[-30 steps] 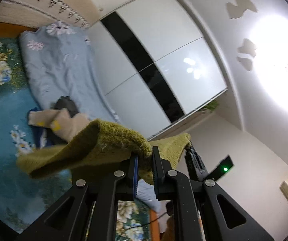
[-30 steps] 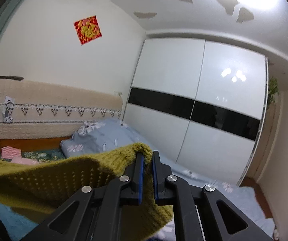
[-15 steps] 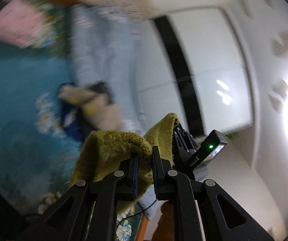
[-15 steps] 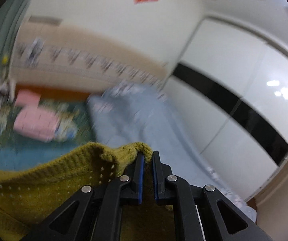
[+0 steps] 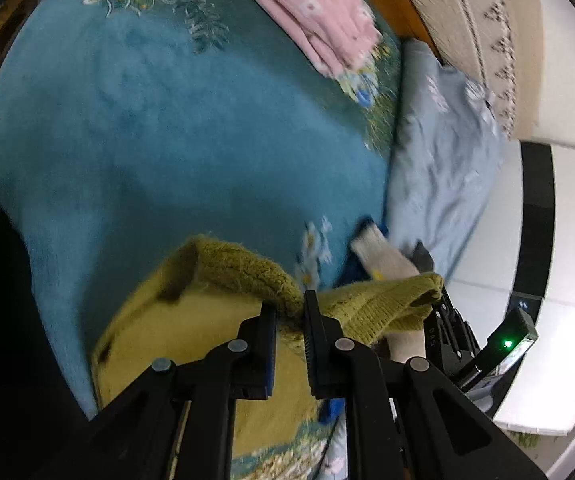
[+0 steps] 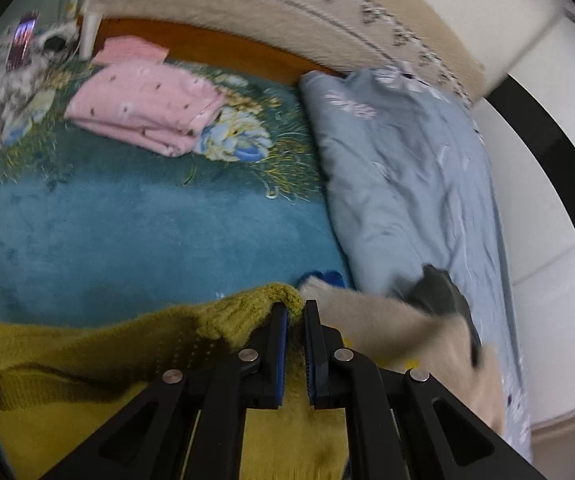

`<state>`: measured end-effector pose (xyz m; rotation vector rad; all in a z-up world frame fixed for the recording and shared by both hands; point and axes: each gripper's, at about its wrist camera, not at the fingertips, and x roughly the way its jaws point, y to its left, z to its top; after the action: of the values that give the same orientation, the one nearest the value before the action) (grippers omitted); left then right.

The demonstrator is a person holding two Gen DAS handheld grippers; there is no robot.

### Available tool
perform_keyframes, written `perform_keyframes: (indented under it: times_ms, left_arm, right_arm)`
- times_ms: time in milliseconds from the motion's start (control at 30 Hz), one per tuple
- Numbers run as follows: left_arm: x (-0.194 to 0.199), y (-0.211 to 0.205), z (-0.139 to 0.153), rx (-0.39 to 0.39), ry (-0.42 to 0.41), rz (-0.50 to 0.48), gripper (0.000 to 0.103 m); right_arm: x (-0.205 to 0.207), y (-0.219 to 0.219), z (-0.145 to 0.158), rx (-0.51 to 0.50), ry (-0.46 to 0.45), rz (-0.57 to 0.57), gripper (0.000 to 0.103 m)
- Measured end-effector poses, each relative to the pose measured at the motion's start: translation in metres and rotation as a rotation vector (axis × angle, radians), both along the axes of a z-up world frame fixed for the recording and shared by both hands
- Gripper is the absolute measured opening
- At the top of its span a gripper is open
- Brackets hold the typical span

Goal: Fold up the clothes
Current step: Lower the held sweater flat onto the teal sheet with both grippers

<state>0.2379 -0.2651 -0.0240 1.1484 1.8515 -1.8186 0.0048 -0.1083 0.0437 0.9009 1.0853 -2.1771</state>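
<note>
An olive-green knitted sweater [image 5: 191, 344] hangs low over the teal bed cover [image 5: 167, 140]. My left gripper [image 5: 289, 312] is shut on one part of its edge. My right gripper [image 6: 295, 312] is shut on another part of the edge of the sweater [image 6: 87, 356]. The right gripper [image 5: 443, 320] also shows at the right of the left wrist view, with the sweater edge stretched between the two. The rest of the sweater droops below the jaws toward the cover.
A folded pink garment [image 6: 143, 108] lies at the head of the bed. A grey-blue quilt [image 6: 407, 184] lies along the right. A beige and dark garment pile [image 6: 415, 320] sits by the quilt. A padded headboard [image 6: 287, 4] and white wardrobe [image 5: 567, 240] stand behind.
Both grippers have tipped from looking at the wardrobe and ceiling down toward the bed, and have brought the held sweater down close to the teal cover.
</note>
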Motion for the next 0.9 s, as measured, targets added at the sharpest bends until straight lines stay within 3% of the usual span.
perform_keyframes:
  times_ms: [133,233,367,533,900]
  left_arm:
    - [-0.018,-0.03,-0.003,-0.015,-0.011,0.038,0.012]
    - [-0.034,-0.049,0.003,-0.04,0.021,0.062,0.012]
    - [-0.046,-0.048,0.01,-0.082,0.028,0.019,0.012]
    - [-0.053,-0.021,0.005,-0.143,0.0,-0.082,0.012]
    - [-0.03,0.065,0.01,-0.221,-0.008,-0.266,0.012]
  right_arm:
    - [-0.026,-0.04,-0.014,0.046,0.003,0.029,0.008]
    - [-0.043,-0.057,-0.002,0.008,0.018,0.019,0.008]
    - [-0.055,-0.065,-0.002,-0.015,0.008,0.013,0.008]
    - [-0.05,-0.035,-0.016,-0.043,-0.039,-0.005,0.008]
    - [-0.016,0.084,-0.018,-0.123,-0.131,-0.099,0.008]
